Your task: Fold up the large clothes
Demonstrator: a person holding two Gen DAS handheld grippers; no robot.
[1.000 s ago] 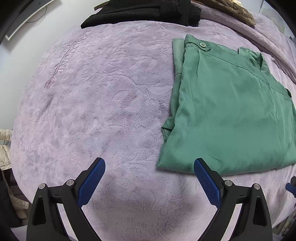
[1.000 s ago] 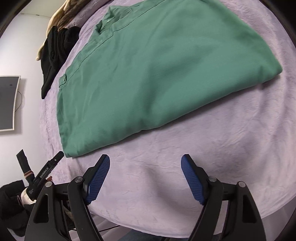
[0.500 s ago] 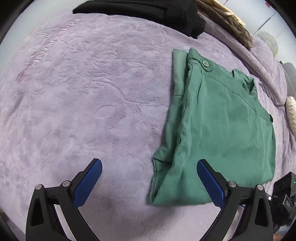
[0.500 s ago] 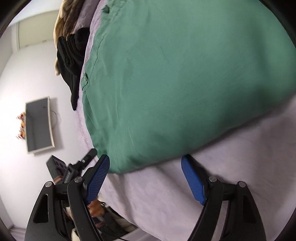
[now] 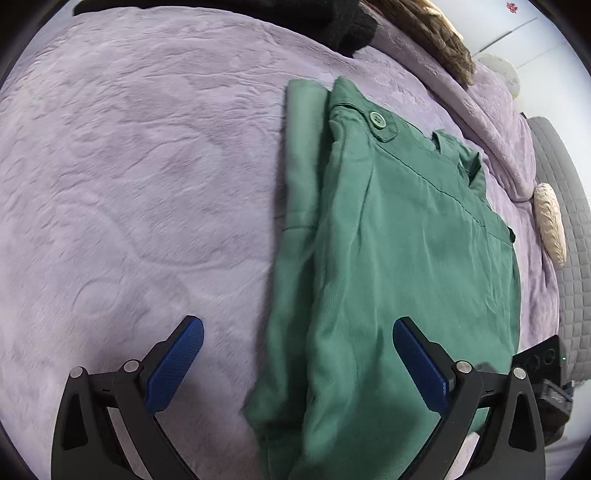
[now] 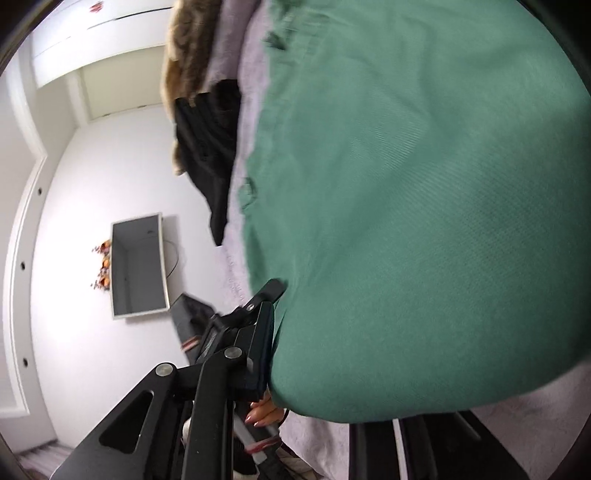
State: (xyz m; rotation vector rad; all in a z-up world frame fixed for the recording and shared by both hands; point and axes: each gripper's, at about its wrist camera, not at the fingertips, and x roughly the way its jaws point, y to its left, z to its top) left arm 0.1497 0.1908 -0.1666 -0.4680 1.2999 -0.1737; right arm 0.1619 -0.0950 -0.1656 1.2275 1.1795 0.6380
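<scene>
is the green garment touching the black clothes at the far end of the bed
Apart. The left wrist view shows a strip of bare purple bedspread between the green garment and the black clothes.

I saw a bed under a lilac, embossed plush cover (image 5: 140, 177) carrying everything. The folded green garment (image 5: 399, 258) lay flat on that cover, button end away from me, and I took it as my landmark. Beyond its far end a black folded garment (image 5: 347, 26) sat on the cover, with a brown furry item (image 5: 439, 40) just beside it, farther right. Right of the green garment a cream cushion (image 5: 550, 225) rested near the bed's grey quilted edge (image 5: 569, 206).
</scene>
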